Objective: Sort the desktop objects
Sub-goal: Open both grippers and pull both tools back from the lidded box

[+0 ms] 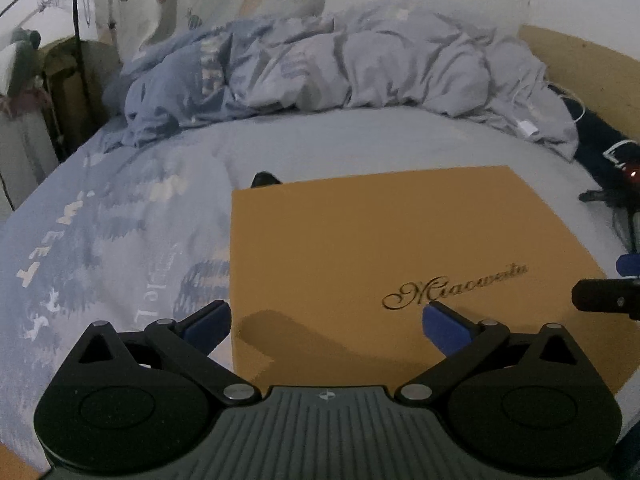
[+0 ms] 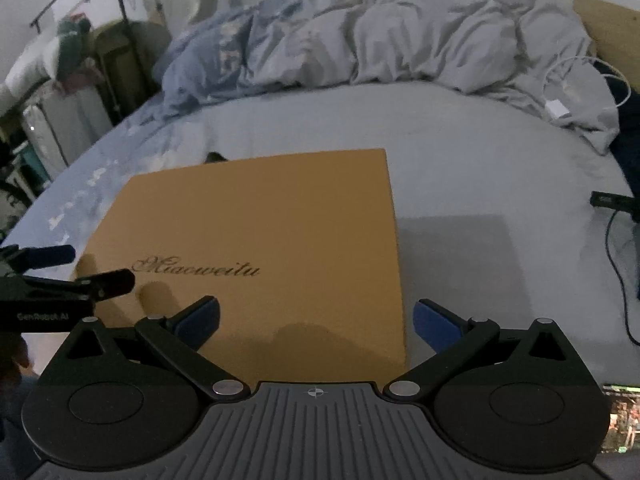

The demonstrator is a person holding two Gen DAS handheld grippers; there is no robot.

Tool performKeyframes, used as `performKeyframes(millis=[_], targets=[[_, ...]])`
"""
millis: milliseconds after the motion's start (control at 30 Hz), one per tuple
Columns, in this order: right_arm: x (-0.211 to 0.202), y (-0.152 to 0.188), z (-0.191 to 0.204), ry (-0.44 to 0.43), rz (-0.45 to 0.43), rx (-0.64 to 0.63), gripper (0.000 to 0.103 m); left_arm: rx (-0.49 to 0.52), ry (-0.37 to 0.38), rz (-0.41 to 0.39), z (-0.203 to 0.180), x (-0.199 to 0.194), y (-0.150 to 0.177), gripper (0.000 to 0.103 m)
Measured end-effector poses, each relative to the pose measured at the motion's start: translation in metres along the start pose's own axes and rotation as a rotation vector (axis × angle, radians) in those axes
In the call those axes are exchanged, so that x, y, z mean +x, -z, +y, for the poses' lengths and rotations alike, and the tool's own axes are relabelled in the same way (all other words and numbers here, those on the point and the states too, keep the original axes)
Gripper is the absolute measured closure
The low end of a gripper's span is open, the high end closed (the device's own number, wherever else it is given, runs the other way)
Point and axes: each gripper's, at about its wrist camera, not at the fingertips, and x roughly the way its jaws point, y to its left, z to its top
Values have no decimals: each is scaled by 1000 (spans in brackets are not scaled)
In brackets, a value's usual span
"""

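A flat tan cardboard box (image 1: 380,248) with gold "Miaoweitu" script lies on the bed; it also shows in the right wrist view (image 2: 272,240). My left gripper (image 1: 327,326) is open and empty, hovering over the box's near left edge. My right gripper (image 2: 316,320) is open and empty over the box's near right edge. The left gripper's fingers (image 2: 108,284) show at the left of the right wrist view. A small dark object (image 1: 264,179) peeks out behind the box's far corner, mostly hidden.
The bed sheet (image 1: 120,220) is pale blue with print. A crumpled duvet (image 1: 320,72) lies at the far side. A white charger and cable (image 2: 560,108) lie at the right. Black cables and a device (image 2: 612,200) sit on the right edge.
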Motion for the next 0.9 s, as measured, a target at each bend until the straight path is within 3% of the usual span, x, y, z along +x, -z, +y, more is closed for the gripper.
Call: performKeyframes(millis=[533,900], targets=[[-83,30,-5,8,-134,31,0,-44,80,-219,8,-79,8,0],[-118,57,-2,12,-217,27,0,-41,103,-247,10,-96,28,0]])
